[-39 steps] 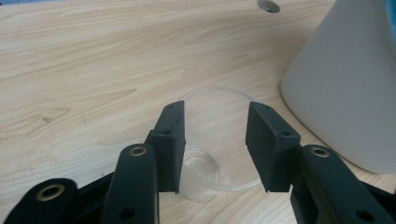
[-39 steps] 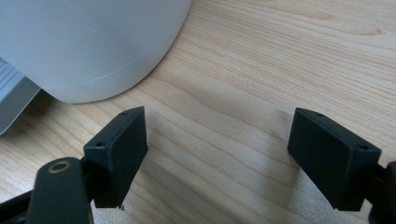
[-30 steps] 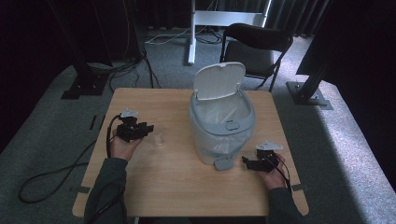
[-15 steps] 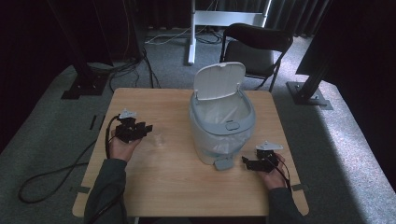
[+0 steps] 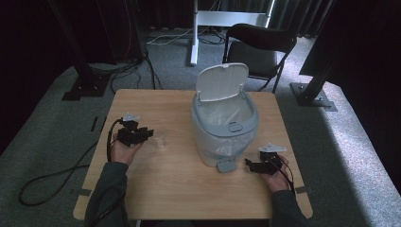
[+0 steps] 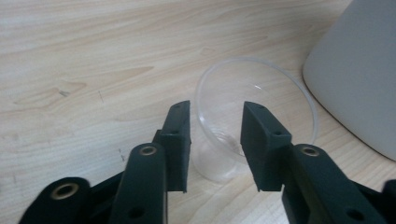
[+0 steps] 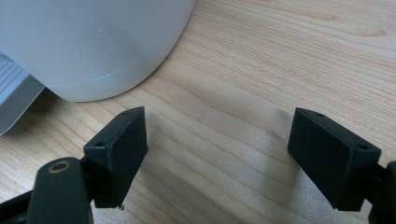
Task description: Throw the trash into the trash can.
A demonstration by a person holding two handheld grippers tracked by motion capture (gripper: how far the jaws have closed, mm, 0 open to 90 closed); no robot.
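Note:
A clear plastic cup (image 6: 252, 93) lies on its side on the wooden table (image 5: 165, 189), mouth pointing away from me. My left gripper (image 6: 215, 109) is open, its jaws flanking the cup's narrow base; I cannot tell whether they touch it. From above, the left gripper (image 5: 147, 133) sits at the table's left with the cup (image 5: 160, 140) just to its right. My right gripper (image 7: 219, 126) is wide open over bare wood, nothing between its jaws. It rests beside the grey pedal bin (image 5: 224, 127), near the pedal (image 5: 226, 165), as the right gripper (image 5: 250, 163).
The bin's lid (image 5: 221, 81) stands up and a liner shows inside. The bin wall (image 6: 359, 79) is just right of the cup. The bin base (image 7: 93, 42) and pedal (image 7: 14, 107) lie ahead of the right jaws. A black chair (image 5: 260, 42) stands behind the table.
The left gripper has edged slightly toward the cup. The right gripper and the bin have not moved.

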